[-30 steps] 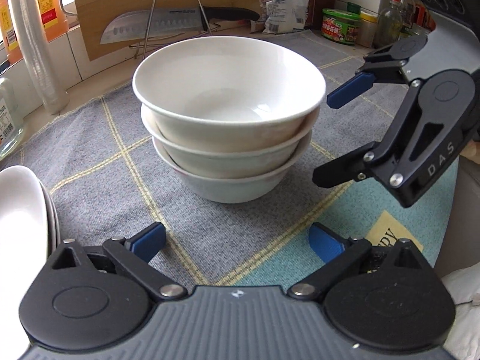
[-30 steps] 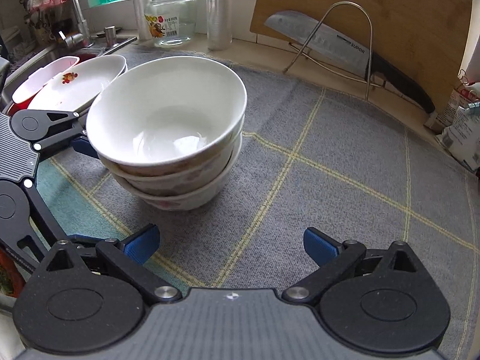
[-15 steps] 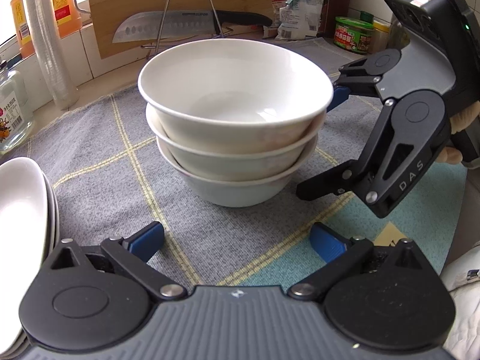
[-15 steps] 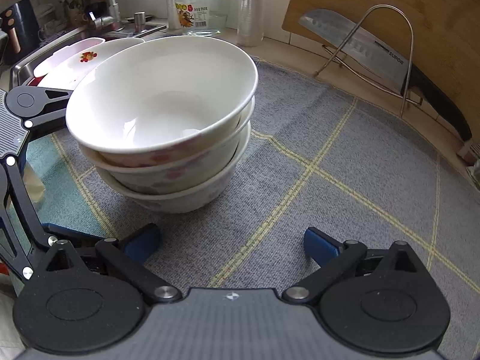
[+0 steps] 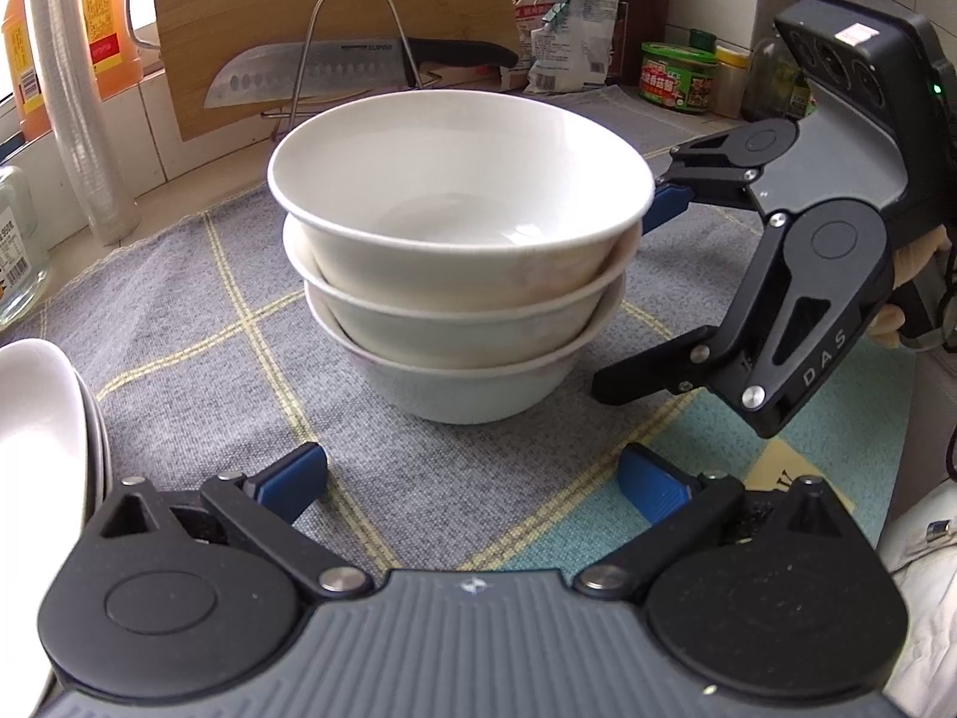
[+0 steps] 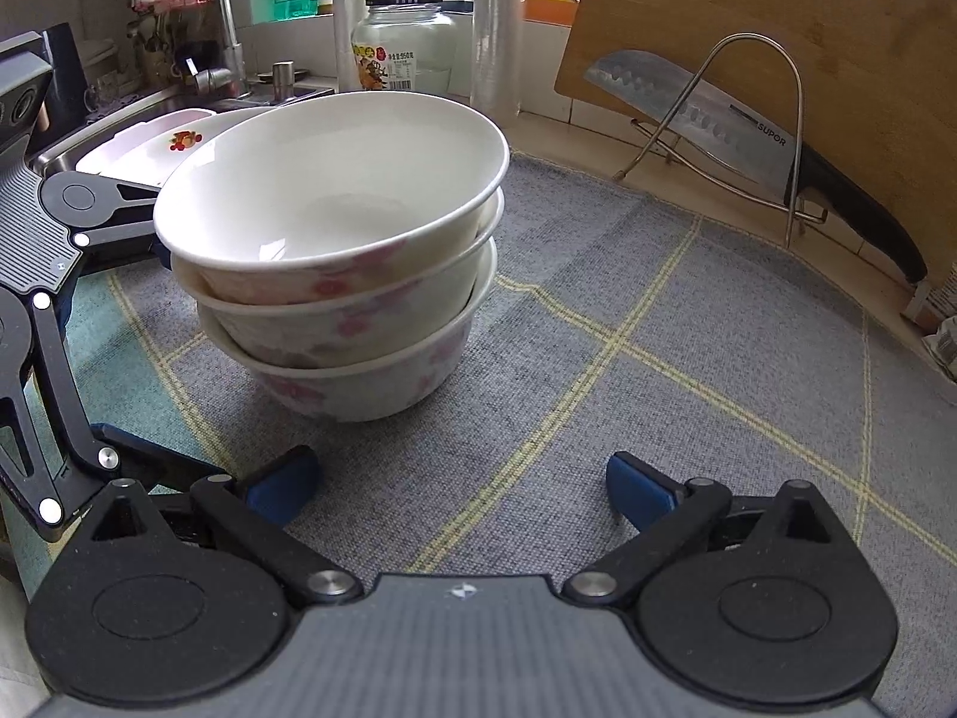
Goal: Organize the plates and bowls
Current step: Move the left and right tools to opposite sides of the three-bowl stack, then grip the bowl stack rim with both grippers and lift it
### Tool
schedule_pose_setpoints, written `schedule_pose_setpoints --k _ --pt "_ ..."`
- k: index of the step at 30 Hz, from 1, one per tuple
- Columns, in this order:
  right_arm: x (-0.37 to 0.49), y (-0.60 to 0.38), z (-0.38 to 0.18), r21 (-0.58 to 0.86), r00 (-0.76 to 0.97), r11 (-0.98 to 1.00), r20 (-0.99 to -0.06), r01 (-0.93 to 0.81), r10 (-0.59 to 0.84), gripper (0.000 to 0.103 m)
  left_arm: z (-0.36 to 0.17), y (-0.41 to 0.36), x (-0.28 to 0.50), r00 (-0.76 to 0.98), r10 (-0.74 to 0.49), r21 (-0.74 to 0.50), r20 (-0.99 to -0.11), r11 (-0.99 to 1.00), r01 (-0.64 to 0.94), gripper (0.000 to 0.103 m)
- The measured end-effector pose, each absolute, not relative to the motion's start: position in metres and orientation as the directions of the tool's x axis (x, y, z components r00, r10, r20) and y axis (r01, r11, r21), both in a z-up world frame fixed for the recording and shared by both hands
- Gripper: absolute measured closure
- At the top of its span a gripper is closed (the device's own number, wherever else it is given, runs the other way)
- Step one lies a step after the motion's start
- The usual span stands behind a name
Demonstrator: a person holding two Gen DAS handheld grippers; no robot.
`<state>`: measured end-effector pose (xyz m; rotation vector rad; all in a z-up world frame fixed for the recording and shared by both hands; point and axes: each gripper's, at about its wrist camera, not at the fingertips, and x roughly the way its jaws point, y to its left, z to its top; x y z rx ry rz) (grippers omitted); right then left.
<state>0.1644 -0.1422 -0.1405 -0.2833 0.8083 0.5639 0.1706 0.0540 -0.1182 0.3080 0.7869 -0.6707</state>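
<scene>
Both grippers' fingers apart beside bowl stack [image 5: 460, 263]; knife [image 6: 718, 119] reads SUPOR.

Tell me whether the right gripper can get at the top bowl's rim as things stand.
Probably yes. The right gripper is open beside the bowl stack, one blue pad near the top bowl rim, with nothing between them.

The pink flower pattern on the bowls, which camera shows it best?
The right wrist view: pink blotches show clearly on the outer walls of all three stacked bowls. In the left wrist view the same bowls look almost plain white, with only a faint pinkish tinge.
</scene>
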Motion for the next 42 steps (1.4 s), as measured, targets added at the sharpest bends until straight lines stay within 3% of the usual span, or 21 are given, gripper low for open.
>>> schedule_pose_setpoints --k 21,34,39,42 --pt "0.174 -0.130 -0.137 -0.031 0.538 0.840 -0.781 -0.542 0.317 0.000 -0.117 0.060 0.173 0.443 -0.480 0.017 -0.757 0.663 0.748 0.000" --pt "0.190 -0.112 -0.126 -0.074 0.419 0.647 -0.816 -0.759 0.398 0.000 -0.098 0.065 0.194 0.439 -0.477 0.045 -0.761 0.636 0.770 0.014" --pt "0.195 -0.105 -0.120 -0.086 0.382 0.570 -0.821 -0.817 0.424 0.003 -0.100 0.059 0.201 0.413 -0.476 0.055 -0.777 0.602 0.797 0.016" --pt "0.197 -0.102 -0.118 -0.080 0.346 0.524 -0.832 -0.848 0.434 0.011 -0.100 0.053 0.204 0.377 -0.477 0.058 -0.794 0.558 0.828 0.019"
